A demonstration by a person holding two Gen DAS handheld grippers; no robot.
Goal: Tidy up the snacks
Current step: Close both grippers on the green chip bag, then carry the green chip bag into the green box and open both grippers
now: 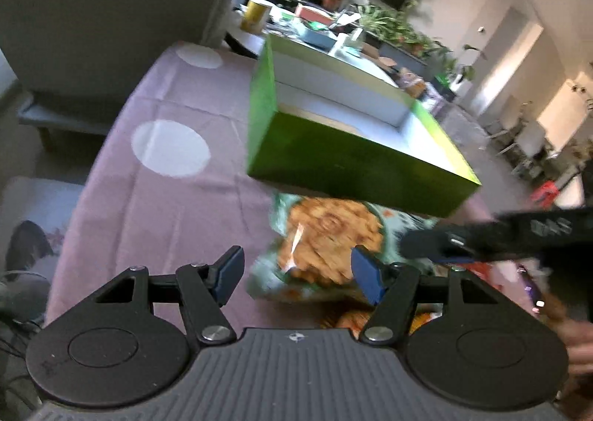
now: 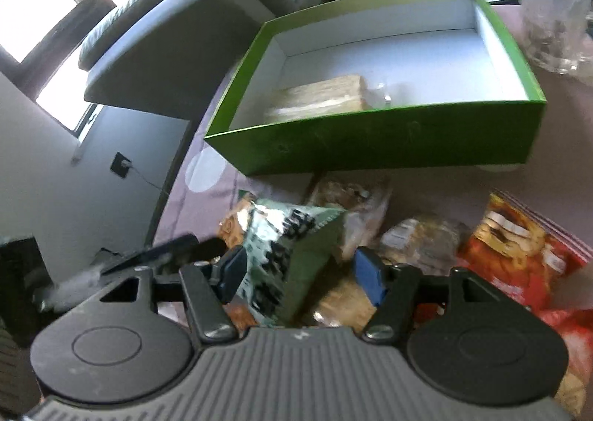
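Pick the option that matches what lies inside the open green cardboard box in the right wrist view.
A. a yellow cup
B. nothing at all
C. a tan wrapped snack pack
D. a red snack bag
C: a tan wrapped snack pack lies on the white floor of the green cardboard box, near its front wall.

The box [image 2: 389,146] is bright green outside and white inside; the surface [image 1: 155,206] wears a mauve cloth with large white dots; one snack bag [image 2: 292,247] is pale green with dark lettering, another at lower right [image 2: 519,247] red and orange; each claw has blue pads [image 1: 365,274]
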